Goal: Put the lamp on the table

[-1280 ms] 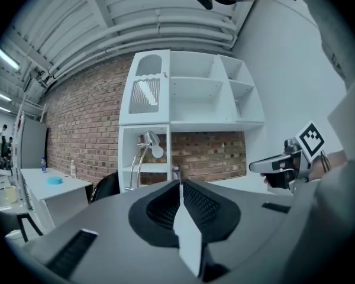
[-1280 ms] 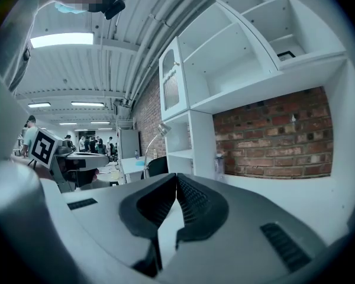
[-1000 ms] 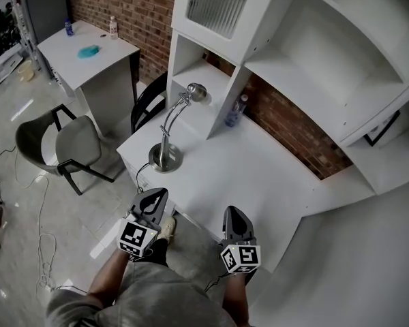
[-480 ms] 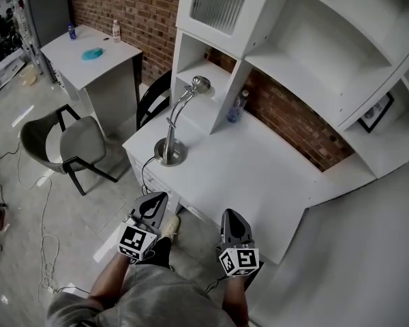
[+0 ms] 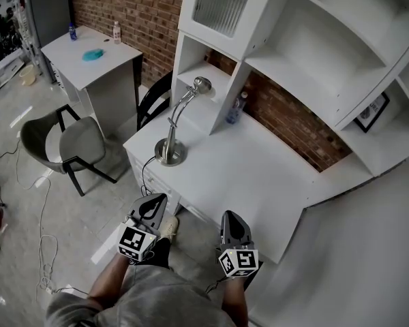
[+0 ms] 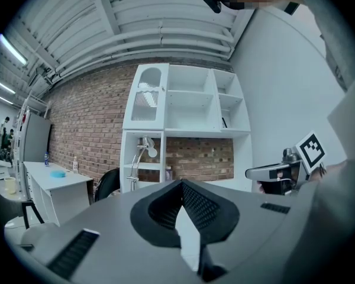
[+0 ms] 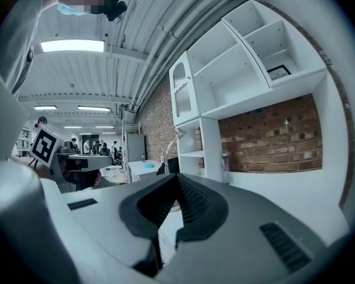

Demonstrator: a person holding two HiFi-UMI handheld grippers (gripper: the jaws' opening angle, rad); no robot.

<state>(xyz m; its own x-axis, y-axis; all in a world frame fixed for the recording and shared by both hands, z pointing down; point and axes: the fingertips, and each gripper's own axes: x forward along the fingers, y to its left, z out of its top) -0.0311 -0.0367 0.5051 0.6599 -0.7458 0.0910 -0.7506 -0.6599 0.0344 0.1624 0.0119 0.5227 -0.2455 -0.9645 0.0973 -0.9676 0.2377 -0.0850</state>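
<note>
- The silver gooseneck lamp with a round metal base [image 5: 170,151] stood upright on the white rectangular table [image 5: 259,176]. It was ahead of both grippers and off to their left, well apart from them, near the table's far-left corner.
- The left gripper [image 5: 155,205] had its black ribbed jaws pressed together with nothing between them. It hung just short of the table's near edge.
- The right gripper [image 5: 233,221] also had its jaws together and empty. It was beside the left one, at that same near edge.
- Neither tool touched the lamp, which rested on its own base. Its head reached up in front of the white open shelf unit [image 5: 313,53] beyond the grippers.
- Judged from this, the placing looked done: the lamp was on the table and had been let go.
- Little or nothing seemed left, except perhaps a nudge if the lamp belonged elsewhere on the table.
</note>
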